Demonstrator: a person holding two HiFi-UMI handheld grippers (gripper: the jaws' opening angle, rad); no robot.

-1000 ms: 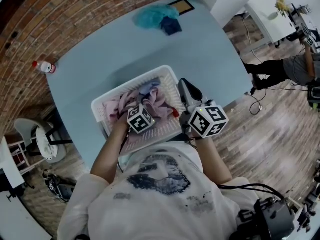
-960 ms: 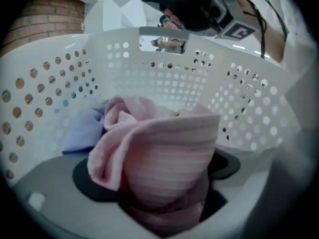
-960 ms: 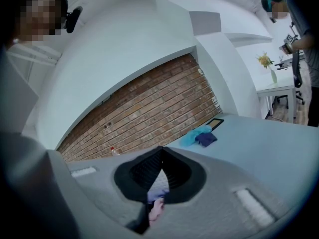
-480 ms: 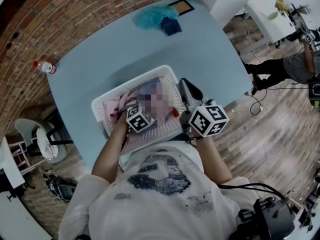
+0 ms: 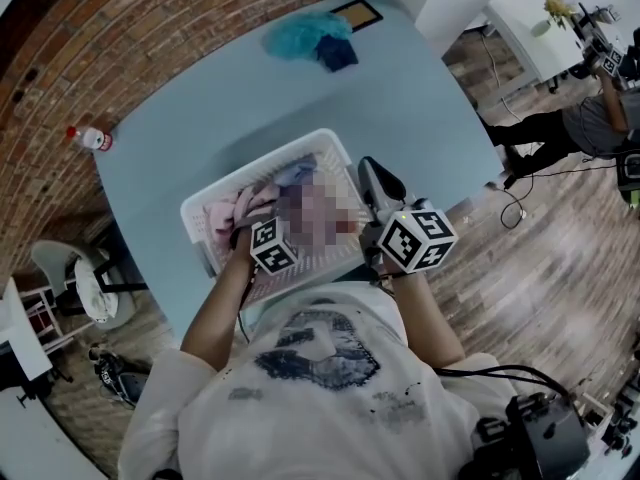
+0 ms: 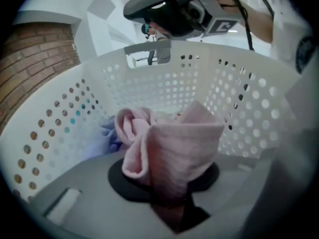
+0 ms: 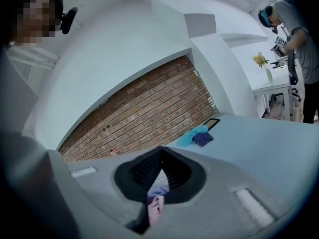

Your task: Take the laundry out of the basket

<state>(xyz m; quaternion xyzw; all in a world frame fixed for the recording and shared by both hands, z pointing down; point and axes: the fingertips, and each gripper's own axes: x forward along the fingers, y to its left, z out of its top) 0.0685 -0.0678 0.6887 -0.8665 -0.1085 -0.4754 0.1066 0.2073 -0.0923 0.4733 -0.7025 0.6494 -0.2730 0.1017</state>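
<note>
- At the near edge of the light-blue tabletop [image 5: 230, 108]: white perforated basket [image 5: 192, 216], with laundry heaped inside.
- Down inside the basket, at its left side: left hand-held gripper [image 6: 167, 183], tilted steeply downward. Jaws have just been closing and now pinch a fold of pink cloth [image 6: 174, 143], which bunches up between them.
- Just beside the pink cloth, against the basket wall: a pale lavender-blue cloth [image 6: 107, 136], loose and ungripped.
- Over the basket's right rim: right hand-held gripper [image 7: 160, 153], pointing toward the far side, jaws pressed together with nothing clamped. Only a sliver of the laundry below shows past them.
- Far across the tabletop, well apart from the basket: a teal cloth [image 5: 300, 33] touching a dark blue cloth [image 5: 338, 54], with a dark picture frame [image 5: 358, 13] just beside them.
- By the tabletop's left corner, close to the brick wall [image 5: 120, 28]: a small bottle [image 5: 88, 136] with a red cap.
</note>
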